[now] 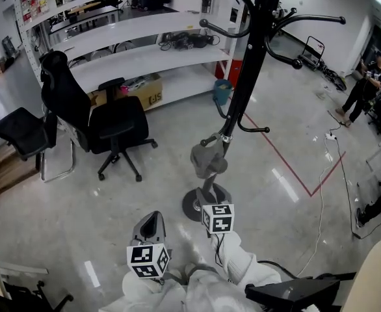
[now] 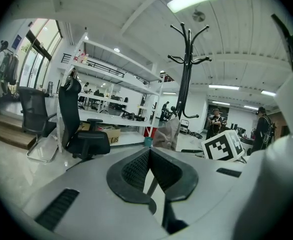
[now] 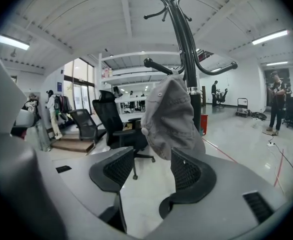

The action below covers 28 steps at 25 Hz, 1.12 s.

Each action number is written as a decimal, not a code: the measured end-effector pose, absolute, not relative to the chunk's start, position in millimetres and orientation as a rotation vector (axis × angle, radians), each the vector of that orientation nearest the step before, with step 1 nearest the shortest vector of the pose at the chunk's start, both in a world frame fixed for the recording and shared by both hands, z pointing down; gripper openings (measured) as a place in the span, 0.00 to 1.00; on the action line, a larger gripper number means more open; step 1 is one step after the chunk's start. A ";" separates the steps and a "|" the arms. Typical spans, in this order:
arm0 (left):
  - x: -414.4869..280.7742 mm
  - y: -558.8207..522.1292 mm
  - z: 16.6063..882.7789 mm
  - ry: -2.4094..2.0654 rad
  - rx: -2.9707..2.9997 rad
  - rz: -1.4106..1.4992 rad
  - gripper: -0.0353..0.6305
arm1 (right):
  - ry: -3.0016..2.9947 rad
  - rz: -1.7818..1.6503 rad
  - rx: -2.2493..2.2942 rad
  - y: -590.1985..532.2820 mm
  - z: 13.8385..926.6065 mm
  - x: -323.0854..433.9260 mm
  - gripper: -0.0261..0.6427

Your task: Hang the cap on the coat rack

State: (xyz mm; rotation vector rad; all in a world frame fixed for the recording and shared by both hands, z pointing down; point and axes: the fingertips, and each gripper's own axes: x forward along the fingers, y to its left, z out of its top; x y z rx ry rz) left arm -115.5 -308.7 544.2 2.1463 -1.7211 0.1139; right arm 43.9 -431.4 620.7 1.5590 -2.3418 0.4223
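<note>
A: Where is the cap [image 3: 171, 116] hanging?
B: On a low hook of the coat rack [image 3: 185, 59], at 12 o'clock from the right gripper [image 3: 154, 154]. Its jaws are standing wide apart, gripping nothing, and the cap's hem is possibly brushing one pad.
A: And the left gripper [image 2: 149, 154]?
B: It is idling at 8 o'clock, jaws closed together, empty.

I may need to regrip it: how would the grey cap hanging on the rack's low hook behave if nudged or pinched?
Probably floppy: the cap droops in soft folds from the hook, so a pinch would likely crumple cloth. It looks light and hangs freely, so a nudge may swing it or slip it off.
</note>
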 end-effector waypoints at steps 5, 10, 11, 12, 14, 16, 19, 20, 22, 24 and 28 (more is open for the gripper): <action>-101.9 -304.9 542.9 -1.684 2.181 0.111 0.05 | -2.372 0.496 1.537 -409.1 621.3 46.0 0.36; -83.4 -297.9 540.2 -1.624 2.229 0.111 0.05 | -2.411 0.494 1.517 -380.1 604.9 42.0 0.36; -79.8 -295.9 539.5 -1.612 2.240 0.110 0.05 | -2.417 0.482 1.520 -373.5 600.1 41.6 0.36; -76.3 -293.8 538.9 -1.599 2.251 0.108 0.05 | -2.423 0.469 1.528 -367.2 595.2 41.7 0.35; -69.1 -289.5 539.2 -1.571 2.274 0.108 0.05 | -2.428 0.444 1.554 -354.7 586.0 43.7 0.28; -60.5 -284.8 540.5 -1.536 2.298 0.108 0.05 | -2.427 0.423 1.582 -342.9 577.8 47.6 0.18; -47.0 -277.3 541.9 -1.475 2.335 0.108 0.05 | -2.419 0.399 1.619 -326.6 567.3 53.9 0.12; -42.5 -274.4 542.8 -1.455 2.347 0.110 0.05 | -2.417 0.399 1.636 -320.6 564.6 56.3 0.11; -34.4 -268.4 546.2 -1.419 2.365 0.117 0.05 | -2.411 0.410 1.669 -307.2 562.2 60.9 0.11; -27.3 -262.6 549.2 -1.389 2.380 0.122 0.05 | -2.401 0.428 1.699 -294.0 562.9 65.2 0.11; -15.2 -253.1 546.7 -1.346 2.423 0.129 0.05 | -2.386 0.437 1.748 -278.2 560.1 72.5 0.10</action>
